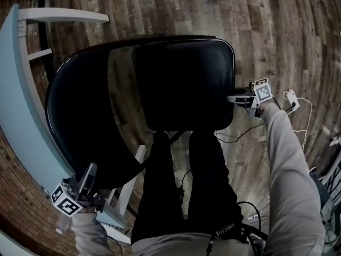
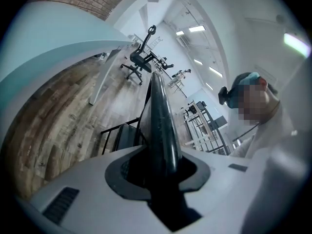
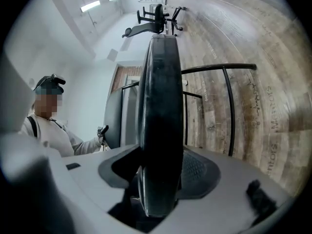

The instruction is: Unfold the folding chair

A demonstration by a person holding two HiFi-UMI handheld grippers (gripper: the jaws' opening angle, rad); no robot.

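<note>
The folding chair stands on the wood floor just beside the pale table, with its backrest on the table side and its seat on the side away from the table. From above the seat looks close to flat and the backrest stands off from it, so I judge the unfolding to be nearly done.

The left gripper is at the backrest's edge, at the corner nearest the table. Its own view shows the thin black panel running straight through the narrow gap between the jaws, which appear closed on it. That hold reads as a brace: it steadies the back while the seat is worked.

The right gripper is at the seat's edge farthest from the table. Its jaws stand wider, because the padded seat edge that fills the gap is much thicker than the backrest panel, and they too appear to clamp it. Gripping that free edge gives the best leverage to swing the seat down on its hinge (the black tube frame shows beyond the seat in that view).

So the chair lies between the two tools, one at each end, and the person's legs stand right against the seat.
</note>
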